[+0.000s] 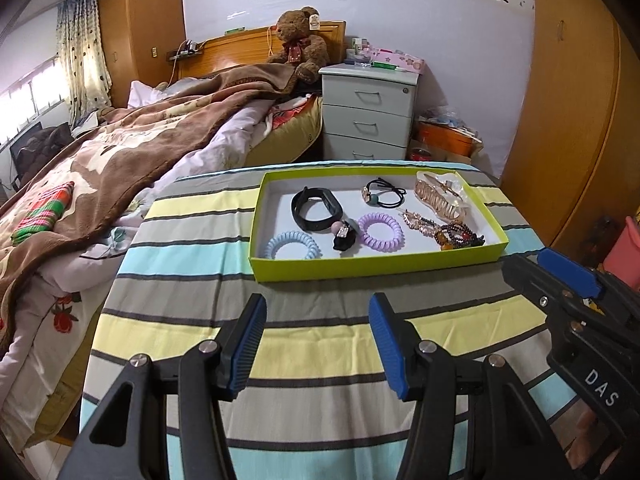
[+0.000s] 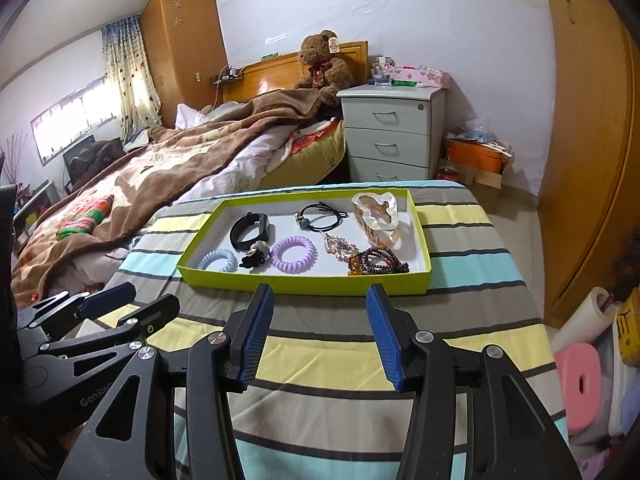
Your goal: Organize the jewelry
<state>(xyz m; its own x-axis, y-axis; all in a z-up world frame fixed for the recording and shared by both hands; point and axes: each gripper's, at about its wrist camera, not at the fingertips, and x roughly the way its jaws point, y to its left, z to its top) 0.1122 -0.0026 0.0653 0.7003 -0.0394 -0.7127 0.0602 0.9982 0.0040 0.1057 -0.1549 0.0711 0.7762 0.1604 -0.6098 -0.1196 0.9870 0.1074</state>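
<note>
Jewelry lot: lime-green tray (image 1: pixel 372 268) on striped tablecloth (image 1: pixel 312 344), holding black wristband (image 1: pixel 316 208), blue coil tie (image 1: pixel 293 245), purple coil tie (image 1: pixel 380 233), black elastic (image 1: pixel 386 192), rose-gold claw clip (image 1: pixel 440 196) and beaded bracelets (image 1: pixel 460 236), loosely grouped by kind, apparently for sorting. Left gripper (image 1: pixel 316 344) and right gripper (image 2: pixel 320 336) hover short of the tray, jaws spread, holding nothing.

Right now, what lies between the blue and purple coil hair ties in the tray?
A black hair clip sits between the blue tie and purple tie, clearest in the right wrist view.
</note>
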